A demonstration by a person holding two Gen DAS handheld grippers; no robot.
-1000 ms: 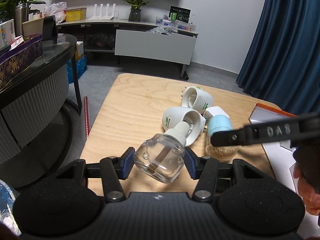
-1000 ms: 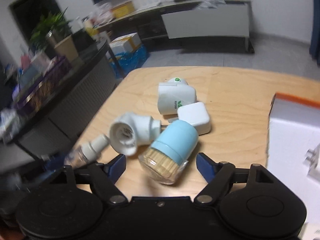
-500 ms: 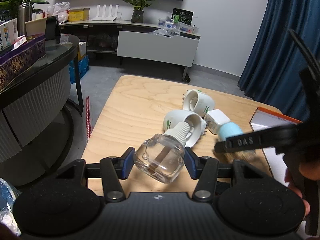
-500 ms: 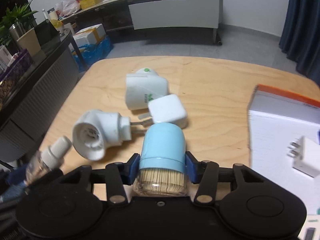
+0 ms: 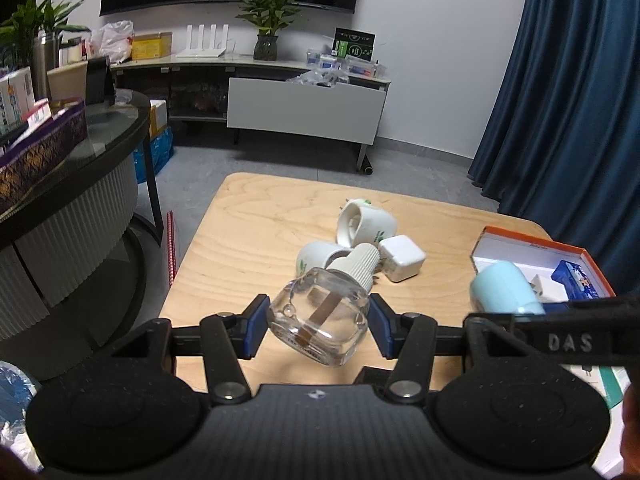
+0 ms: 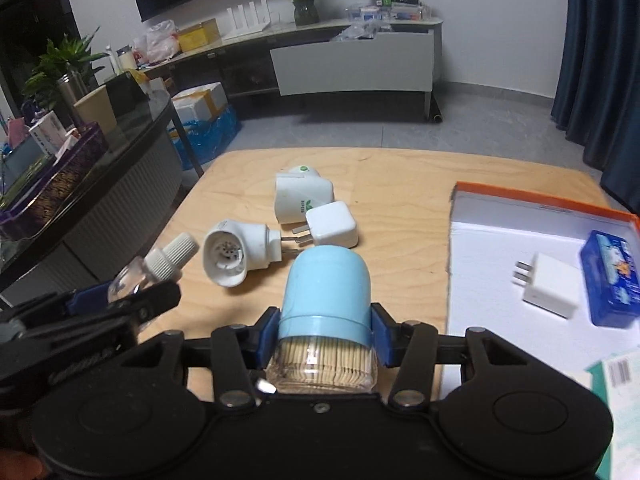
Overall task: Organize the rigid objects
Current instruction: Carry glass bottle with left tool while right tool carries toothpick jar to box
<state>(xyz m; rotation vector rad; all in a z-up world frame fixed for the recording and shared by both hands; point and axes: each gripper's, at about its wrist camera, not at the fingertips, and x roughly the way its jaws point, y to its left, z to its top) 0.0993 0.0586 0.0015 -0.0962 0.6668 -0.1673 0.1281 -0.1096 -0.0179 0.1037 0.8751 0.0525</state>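
Note:
My left gripper (image 5: 317, 327) is shut on a clear glass bottle (image 5: 320, 322) with a white ribbed cap and holds it above the wooden table (image 5: 248, 240). My right gripper (image 6: 325, 334) is shut on a toothpick jar (image 6: 326, 300) with a light blue lid, lifted off the table; the jar also shows in the left wrist view (image 5: 505, 289). An orange-rimmed white box (image 6: 532, 216) sits at the right and holds a white charger (image 6: 550, 290) and a blue tin (image 6: 610, 284).
Two white plug-in heaters (image 6: 240, 254) (image 6: 300, 196) and a white cube charger (image 6: 332, 224) lie mid-table. A dark round counter (image 5: 72, 184) stands at the left. A TV cabinet (image 5: 304, 108) and blue curtains (image 5: 560, 100) stand beyond.
My right gripper closed on the toothpick jar, lifted it and carried it right toward the box. My left gripper raised the glass bottle slightly.

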